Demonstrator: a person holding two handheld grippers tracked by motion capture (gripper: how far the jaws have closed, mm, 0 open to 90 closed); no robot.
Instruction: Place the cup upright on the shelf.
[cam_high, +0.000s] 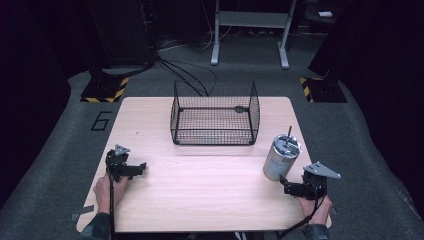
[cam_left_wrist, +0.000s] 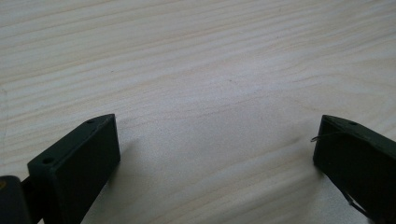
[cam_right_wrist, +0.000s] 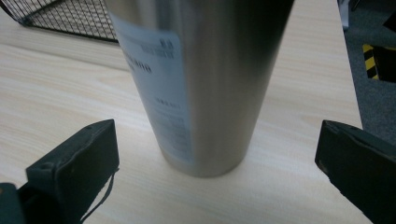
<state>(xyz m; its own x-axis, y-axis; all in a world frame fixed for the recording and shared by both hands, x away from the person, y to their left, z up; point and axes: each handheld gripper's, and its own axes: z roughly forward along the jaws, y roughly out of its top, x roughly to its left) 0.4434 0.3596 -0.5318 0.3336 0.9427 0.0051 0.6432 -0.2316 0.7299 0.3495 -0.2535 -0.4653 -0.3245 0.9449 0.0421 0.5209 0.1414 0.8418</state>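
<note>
Right gripper view: right gripper (cam_right_wrist: 217, 154) has its jaws spread wide around the steel tumbler (cam_right_wrist: 201, 79), not yet gripping; the wire basket (cam_high: 215, 117) (upper centre) waits empty. Left gripper (cam_left_wrist: 215, 154) gapes idle.

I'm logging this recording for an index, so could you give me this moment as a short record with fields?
surface: wooden table
cup: steel tumbler with label and straw, upright, near right edge
basket: black wire basket, far middle, looks empty
right gripper: open, jaws apart, aimed at the tumbler, not touching
left gripper: open, low over bare wood, holding nothing
tumbler versus basket: apart, tumbler outside
</note>
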